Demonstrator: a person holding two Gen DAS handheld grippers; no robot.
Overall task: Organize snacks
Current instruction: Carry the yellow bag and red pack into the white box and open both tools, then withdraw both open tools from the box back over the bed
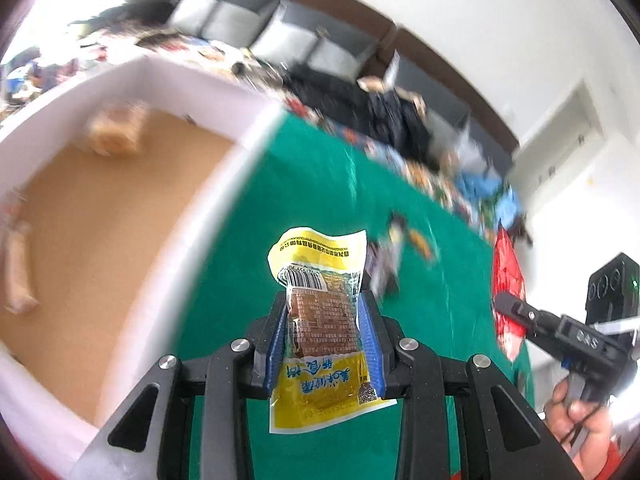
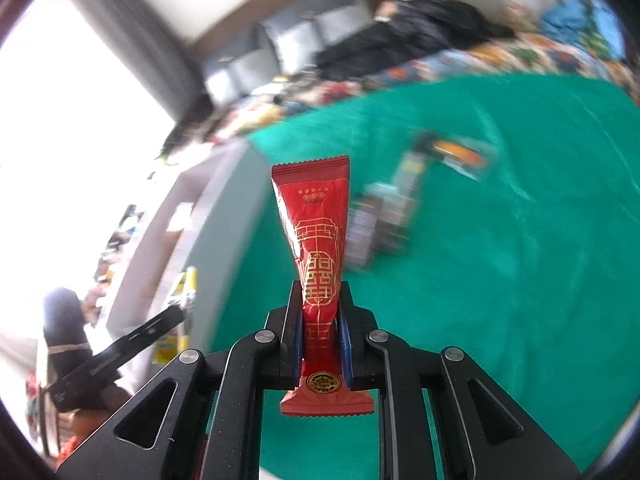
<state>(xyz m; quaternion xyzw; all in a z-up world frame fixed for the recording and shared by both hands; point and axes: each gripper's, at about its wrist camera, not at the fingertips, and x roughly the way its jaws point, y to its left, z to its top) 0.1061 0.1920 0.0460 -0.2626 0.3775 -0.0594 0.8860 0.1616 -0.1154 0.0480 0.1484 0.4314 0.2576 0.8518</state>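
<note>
My left gripper (image 1: 323,300) is shut on a yellow snack packet (image 1: 320,280) with a barcode, held above the green cloth (image 1: 320,184) beside the white-walled box (image 1: 168,84). My right gripper (image 2: 320,292) is shut on a red snack packet (image 2: 318,236) with gold print, held upright over the green cloth (image 2: 520,264). The red packet (image 1: 507,280) and the right gripper (image 1: 508,306) also show at the right of the left wrist view. The left gripper (image 2: 182,312) and its yellow packet (image 2: 188,284) show at the left of the right wrist view.
The box has a brown floor (image 1: 104,232) with a tan snack (image 1: 118,128) at its far side and another (image 1: 18,268) at its left. Several loose snack packets (image 2: 392,216) lie on the cloth. A cluttered sofa (image 1: 304,40) stands behind the table.
</note>
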